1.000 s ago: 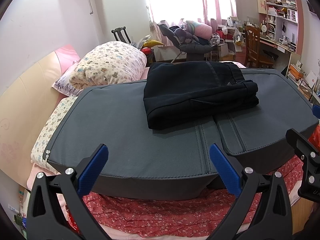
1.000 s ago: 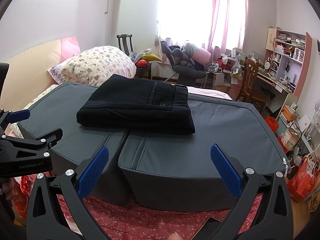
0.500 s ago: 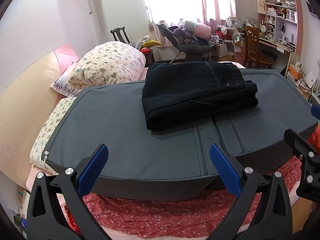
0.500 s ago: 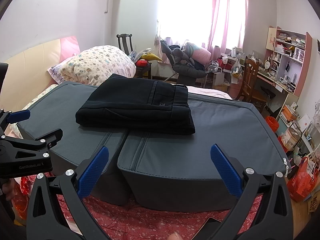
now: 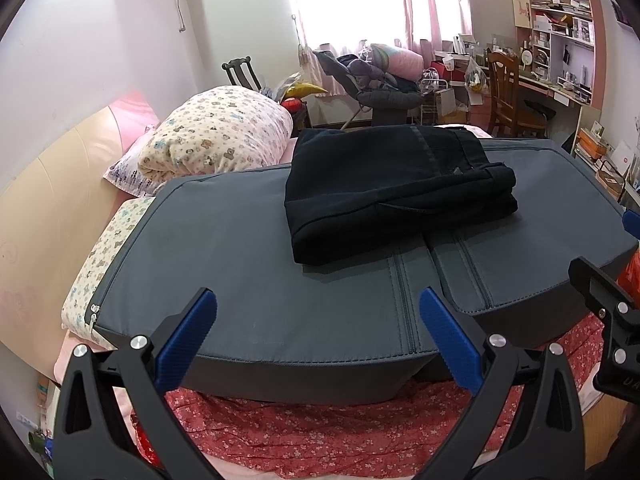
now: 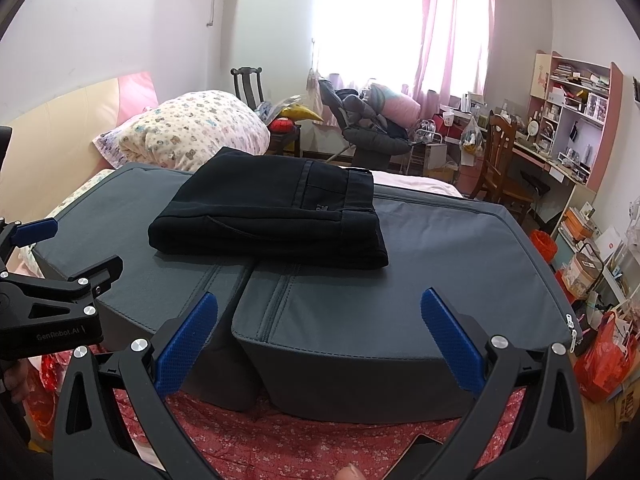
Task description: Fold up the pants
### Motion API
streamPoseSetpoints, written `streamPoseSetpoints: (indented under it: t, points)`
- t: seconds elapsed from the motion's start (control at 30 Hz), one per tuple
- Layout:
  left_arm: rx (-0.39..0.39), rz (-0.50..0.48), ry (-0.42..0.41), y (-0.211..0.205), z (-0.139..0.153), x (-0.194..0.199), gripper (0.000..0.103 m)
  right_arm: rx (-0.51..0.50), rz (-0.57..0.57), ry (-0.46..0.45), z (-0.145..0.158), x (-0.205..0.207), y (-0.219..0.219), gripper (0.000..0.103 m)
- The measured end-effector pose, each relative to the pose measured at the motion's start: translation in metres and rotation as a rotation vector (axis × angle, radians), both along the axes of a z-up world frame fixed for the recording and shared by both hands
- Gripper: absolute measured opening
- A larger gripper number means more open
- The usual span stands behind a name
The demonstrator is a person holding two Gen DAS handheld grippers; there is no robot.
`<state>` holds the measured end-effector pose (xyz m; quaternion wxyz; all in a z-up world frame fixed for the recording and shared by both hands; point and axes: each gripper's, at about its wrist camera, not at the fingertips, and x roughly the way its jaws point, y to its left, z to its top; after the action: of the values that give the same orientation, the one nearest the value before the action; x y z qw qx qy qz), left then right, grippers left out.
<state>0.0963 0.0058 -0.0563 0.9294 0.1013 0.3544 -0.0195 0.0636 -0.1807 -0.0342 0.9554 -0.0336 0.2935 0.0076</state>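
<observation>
Pants (image 5: 396,192), black, lie folded into a thick rectangular stack on top of two grey cushions (image 5: 248,264) that sit side by side on the bed; the stack straddles the seam where the cushions meet, resting more on the left one in the left wrist view; the waistband end, with its belt loops, points toward the window side, and the folded edge faces the grippers. Seen from the right wrist, the pants (image 6: 272,212) sit toward the far left part of the cushion surface (image 6: 440,272), with a broad stretch of grey fabric bare to their right.

Left gripper (image 5: 316,320) hangs over the near edge of the cushions, jaws spread wide, blue pads well apart and holding nothing; it is clear of the pants. Right gripper (image 6: 318,320) is likewise wide open and empty, poised above the near edge of the right cushion, apart from the pants; the left gripper's black body (image 6: 52,312) shows at the left border of that view.

A red floral bedspread (image 5: 320,432) lies under the cushions at the near edge; a patterned pillow (image 5: 216,132) rests behind them against the headboard (image 5: 52,208); a wooden chair (image 6: 500,160) and a cluttered desk with shelves (image 6: 572,112) stand on the right by the pink curtains (image 6: 456,28).
</observation>
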Motion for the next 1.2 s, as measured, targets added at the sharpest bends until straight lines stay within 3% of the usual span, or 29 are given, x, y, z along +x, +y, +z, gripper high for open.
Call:
streamPoseSetpoints:
  t: [1.2]
  points:
    - [-0.003,-0.003,0.007,0.0049,0.0006,0.0027,0.101,0.002,0.003,0.003,0.0014,0.001,-0.005,0.102]
